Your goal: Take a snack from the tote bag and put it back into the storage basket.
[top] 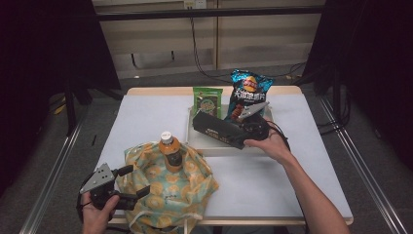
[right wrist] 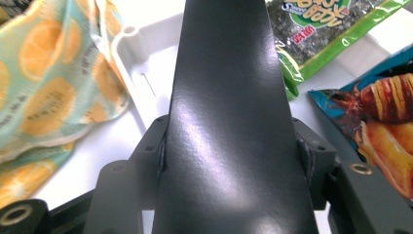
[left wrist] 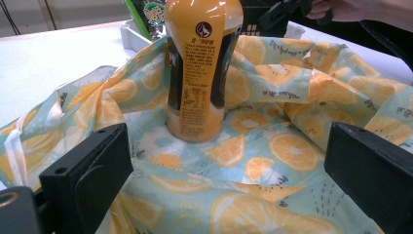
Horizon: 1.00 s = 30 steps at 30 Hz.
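Note:
A long black box (top: pixel 216 129) lies slanted over the white tray (top: pixel 214 147). My right gripper (top: pixel 242 132) is shut on its right end. In the right gripper view the box (right wrist: pixel 224 58) runs up between the jaws of that gripper (right wrist: pixel 229 131), whose pads press on both its sides. An orange juice bottle (top: pixel 170 152) stands upright inside an open cloth bag (top: pixel 165 192) printed with orange slices. My left gripper (top: pixel 137 180) is open at the bag's left edge. In its own view the left gripper (left wrist: pixel 224 161) has wide jaws over the bag's fabric (left wrist: pixel 272 146), short of the bottle (left wrist: pixel 202 68).
A green seaweed pack (top: pixel 208 101) and a blue chips bag (top: pixel 248 92) stand at the tray's far side, close to the box; both also appear as the seaweed pack (right wrist: pixel 321 24) and chips bag (right wrist: pixel 384 126). White tabletop (top: pixel 302 161) stretches to the right.

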### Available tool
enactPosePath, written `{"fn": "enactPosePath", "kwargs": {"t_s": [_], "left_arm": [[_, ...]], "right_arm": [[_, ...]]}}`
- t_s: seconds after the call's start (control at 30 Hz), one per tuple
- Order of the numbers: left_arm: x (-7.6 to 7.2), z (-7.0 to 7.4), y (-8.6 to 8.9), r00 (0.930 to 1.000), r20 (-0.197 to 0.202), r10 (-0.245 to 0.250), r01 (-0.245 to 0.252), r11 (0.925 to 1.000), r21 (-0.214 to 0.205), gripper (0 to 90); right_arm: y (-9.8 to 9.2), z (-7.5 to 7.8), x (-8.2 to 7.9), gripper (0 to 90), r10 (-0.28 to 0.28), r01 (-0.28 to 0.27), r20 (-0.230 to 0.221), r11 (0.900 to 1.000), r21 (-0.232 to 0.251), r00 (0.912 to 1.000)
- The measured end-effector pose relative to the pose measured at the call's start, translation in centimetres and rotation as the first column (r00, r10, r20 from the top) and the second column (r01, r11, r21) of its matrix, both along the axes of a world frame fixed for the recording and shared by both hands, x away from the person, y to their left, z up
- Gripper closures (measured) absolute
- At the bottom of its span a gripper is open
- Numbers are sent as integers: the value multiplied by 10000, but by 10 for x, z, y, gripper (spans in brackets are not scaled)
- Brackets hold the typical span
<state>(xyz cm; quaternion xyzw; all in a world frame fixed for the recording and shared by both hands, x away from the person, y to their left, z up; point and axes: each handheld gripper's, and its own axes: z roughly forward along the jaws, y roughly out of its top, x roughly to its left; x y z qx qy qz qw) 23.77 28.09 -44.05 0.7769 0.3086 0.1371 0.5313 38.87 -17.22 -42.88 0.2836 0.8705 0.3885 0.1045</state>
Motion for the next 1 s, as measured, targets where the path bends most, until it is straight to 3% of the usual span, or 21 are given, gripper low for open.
{"fn": "enactPosePath", "kwargs": {"t_s": [0.4,0.57,0.7,1.0], "left_arm": [[1,-1,-1,10000,-43,-3,3,10000,43,32],[2,-1,-1,10000,-15,-29,29,10000,-29,32],[1,-1,0,10000,-53,25,-24,10000,35,32],[1,-1,0,10000,-51,17,-17,10000,42,32]], "right_arm": [[-6,-5,10,432,-240,239,114,9997,31,9996],[-1,-7,14,432,-72,73,138,9999,-133,9999],[5,-13,17,431,370,-370,-33,9993,-90,9993],[9,-24,20,421,521,-519,-257,9986,49,9983]]}}
